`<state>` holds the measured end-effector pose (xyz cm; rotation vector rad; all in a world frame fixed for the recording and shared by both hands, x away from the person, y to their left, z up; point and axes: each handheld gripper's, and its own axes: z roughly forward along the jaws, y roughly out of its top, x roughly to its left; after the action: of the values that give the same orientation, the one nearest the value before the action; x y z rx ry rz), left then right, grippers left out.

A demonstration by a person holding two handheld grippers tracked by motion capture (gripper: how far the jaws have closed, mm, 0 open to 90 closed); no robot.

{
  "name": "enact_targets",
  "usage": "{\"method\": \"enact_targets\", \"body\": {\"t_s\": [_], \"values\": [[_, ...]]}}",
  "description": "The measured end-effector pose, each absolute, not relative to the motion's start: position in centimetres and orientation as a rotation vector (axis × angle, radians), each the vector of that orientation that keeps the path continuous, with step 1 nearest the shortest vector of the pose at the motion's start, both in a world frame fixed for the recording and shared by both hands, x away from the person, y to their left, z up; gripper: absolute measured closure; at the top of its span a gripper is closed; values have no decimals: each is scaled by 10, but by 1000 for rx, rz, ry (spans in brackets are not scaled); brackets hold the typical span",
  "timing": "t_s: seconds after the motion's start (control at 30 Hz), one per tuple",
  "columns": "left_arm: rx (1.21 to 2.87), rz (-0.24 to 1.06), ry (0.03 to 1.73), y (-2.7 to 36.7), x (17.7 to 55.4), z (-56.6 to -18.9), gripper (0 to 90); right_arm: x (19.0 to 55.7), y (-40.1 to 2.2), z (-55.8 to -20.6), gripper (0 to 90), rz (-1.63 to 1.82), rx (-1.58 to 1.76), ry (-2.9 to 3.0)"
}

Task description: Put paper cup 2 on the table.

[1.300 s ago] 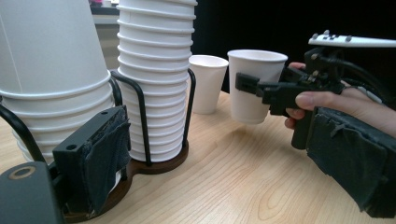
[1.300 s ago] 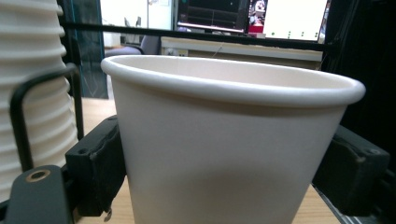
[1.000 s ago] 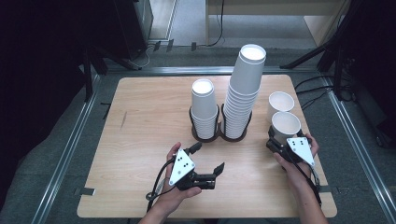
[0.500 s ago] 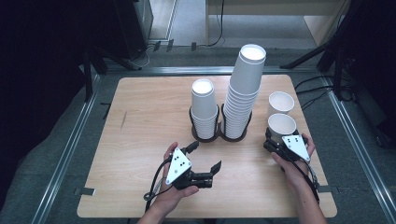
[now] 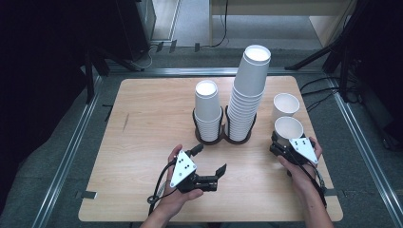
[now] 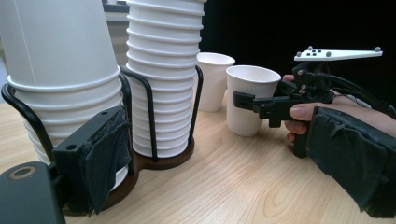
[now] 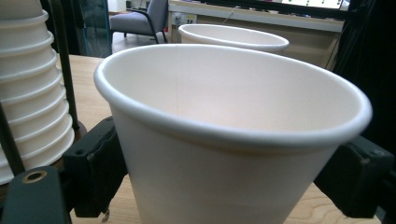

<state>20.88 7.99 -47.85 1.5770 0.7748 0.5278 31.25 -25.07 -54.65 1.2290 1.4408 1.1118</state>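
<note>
Our right gripper [image 5: 281, 145] has just been easing its jaws around the white paper cup [image 5: 288, 130] standing between them; we back straight off, without tipping it. Left gripper [image 5: 209, 158] gapes empty

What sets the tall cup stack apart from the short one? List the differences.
The tall stack holds many more cups and rises well above the short stack. The tall stack sits in the holder's right ring, nearer the two loose cups; the short stack sits in the left ring. Both are white paper cups, upright, rims up.
</note>
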Motion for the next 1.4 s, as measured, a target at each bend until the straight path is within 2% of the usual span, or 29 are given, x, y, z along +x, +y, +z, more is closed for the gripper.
{"method": "enact_targets", "body": {"t_s": [0.27,0.53,0.97,1.4], "values": [[1575,528,773,80,208,-478,69,311,-251,-546,113,1110,1233,1449],[1563,531,783,84,210,-477,69,310,-251,-544,0,1155,1231,1480],[1558,544,796,88,212,-476,69,302,-253,-543,0,1146,1214,1493],[1547,595,891,118,213,-483,68,285,-258,-544,0,1118,1215,1497]]}}
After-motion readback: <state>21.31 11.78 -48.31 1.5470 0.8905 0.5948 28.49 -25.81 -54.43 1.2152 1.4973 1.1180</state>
